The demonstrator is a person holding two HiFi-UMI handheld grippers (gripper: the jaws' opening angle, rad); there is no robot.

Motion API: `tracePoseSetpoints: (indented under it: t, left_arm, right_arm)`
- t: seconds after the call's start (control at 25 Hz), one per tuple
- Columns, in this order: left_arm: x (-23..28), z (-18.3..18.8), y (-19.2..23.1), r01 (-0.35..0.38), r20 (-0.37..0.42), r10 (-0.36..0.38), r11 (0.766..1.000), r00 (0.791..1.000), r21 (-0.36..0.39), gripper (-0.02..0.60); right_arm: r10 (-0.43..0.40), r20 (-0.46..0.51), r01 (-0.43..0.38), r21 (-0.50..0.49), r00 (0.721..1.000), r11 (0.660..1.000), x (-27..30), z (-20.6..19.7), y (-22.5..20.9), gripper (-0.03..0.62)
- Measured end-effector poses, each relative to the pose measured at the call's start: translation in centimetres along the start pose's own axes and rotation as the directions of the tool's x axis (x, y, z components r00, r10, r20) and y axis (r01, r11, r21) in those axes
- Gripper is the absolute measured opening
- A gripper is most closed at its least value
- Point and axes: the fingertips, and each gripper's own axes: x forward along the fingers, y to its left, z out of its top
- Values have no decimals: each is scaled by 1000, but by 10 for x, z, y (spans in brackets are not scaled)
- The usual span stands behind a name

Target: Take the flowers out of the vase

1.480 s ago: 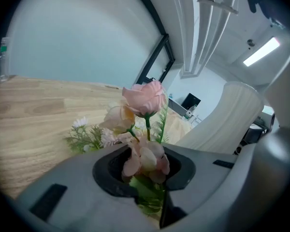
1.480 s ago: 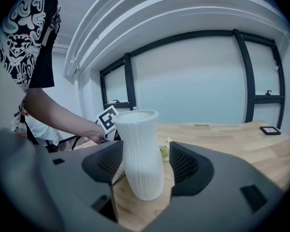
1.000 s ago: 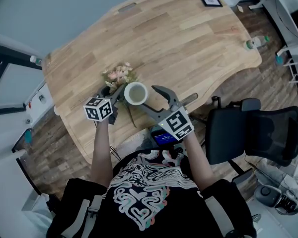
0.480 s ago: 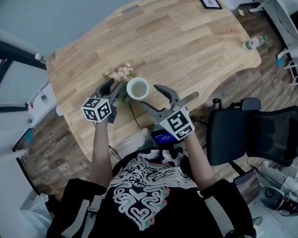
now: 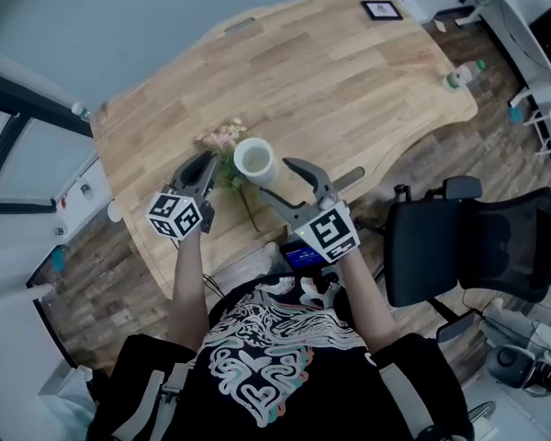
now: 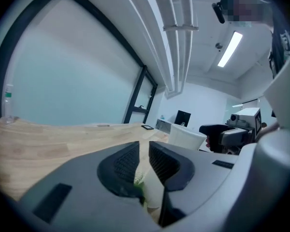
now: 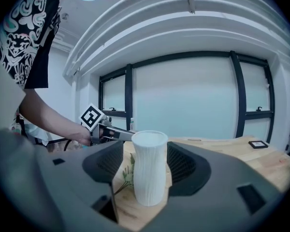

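Right gripper (image 7: 146, 151) fingers clamp on the upright white ribbed vase (image 7: 150, 178); left gripper (image 6: 144, 146) fingers, just now closing, stand a narrow slit apart, gripping nothing; pink flowers (image 5: 220, 140) lie on the wooden table (image 5: 331, 72) just beyond the left fingertips, stems (image 5: 249, 211) between both grippers.

The person wears a black T-shirt (image 5: 275, 356) with big white swirly lines all over it. The T-shirt has short sleeves (image 7: 38, 57). A grey strap (image 5: 156, 395) lies on each shoulder of the T-shirt. Out past the T-shirt, the left gripper (image 5: 205, 159) and the right gripper (image 5: 274, 176) are grey with curved jaws and dark ribbed pads. Each has a cube (image 5: 174, 216) with black-and-white square marks.
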Motion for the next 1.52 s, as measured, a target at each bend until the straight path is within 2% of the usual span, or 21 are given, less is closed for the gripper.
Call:
tracePoseSetpoints:
  t: [0.08, 0.12, 0.16, 0.24, 0.36, 0.48, 0.56, 0.64, 0.76, 0.88, 0.96, 1.04, 1.16, 1.32, 1.44, 1.52]
  left_arm:
    - [-10, 11, -13, 22, 61, -25, 999, 998, 44, 3]
    - [-15, 14, -20, 28, 78, -33, 997, 996, 67, 3]
    - [-19, 16, -26, 33, 82, -41, 995, 996, 90, 3]
    - [-26, 19, -40, 52, 91, -65, 989, 994, 140, 3]
    - [-44, 36, -66, 79, 176, -121, 971, 977, 225, 3]
    - [-57, 43, -81, 72, 198, -128, 961, 972, 266, 3]
    - [-66, 44, -91, 62, 199, -124, 955, 972, 292, 3]
    - [-74, 46, -102, 48, 209, -118, 948, 971, 313, 3]
    - [-87, 49, -114, 23, 216, -97, 947, 972, 320, 3]
    - [-99, 44, -120, 2, 188, -53, 964, 981, 265, 3]
    - [-106, 42, -123, -24, 178, -17, 974, 984, 227, 3]
    - [-114, 44, -129, -65, 188, 23, 973, 982, 221, 3]
    - [-124, 44, -141, -134, 206, 82, 958, 975, 252, 3]
    - [-132, 49, -151, -206, 243, 147, 949, 959, 240, 3]
    - [-135, 52, -171, -233, 260, 164, 937, 952, 261, 3]
    - [-136, 54, -185, -237, 271, 162, 932, 949, 273, 3]
  right_arm:
    - [-37, -7, 37, -49, 999, 998, -5, 4, 0, 279]
    - [-66, -8, 65, -78, 998, 995, -9, 6, 0, 166]
    - [-93, 2, 93, -96, 996, 991, -14, 7, -1, 12]
    - [-111, 25, 113, -78, 993, 990, -21, 9, -1, 5]
    - [-110, 59, 111, -8, 992, 994, -32, 17, 6, 5]
    - [-102, 97, 98, 42, 990, 994, -43, 25, 18, 5]
    - [-129, 103, 124, 53, 986, 991, -51, 28, 26, 5]
    - [-157, 150, 140, 118, 976, 983, -65, 38, 32, 5]
    - [-217, 208, 176, 199, 954, 964, -87, 55, 33, 5]
    - [-287, 210, 229, 265, 935, 937, -107, 60, 33, 5]
    - [-306, 223, 235, 296, 925, 926, -118, 63, 35, 5]
    - [-304, 234, 233, 288, 923, 929, -127, 64, 38, 3]
    - [-269, 227, 216, 234, 936, 948, -134, 59, 44, 3]
    - [-256, 166, 229, 165, 952, 959, -141, 47, 48, 4]
    - [-270, 96, 259, 114, 958, 959, -151, 35, 46, 3]
    - [-266, 83, 258, 101, 960, 961, -157, 29, 44, 3]
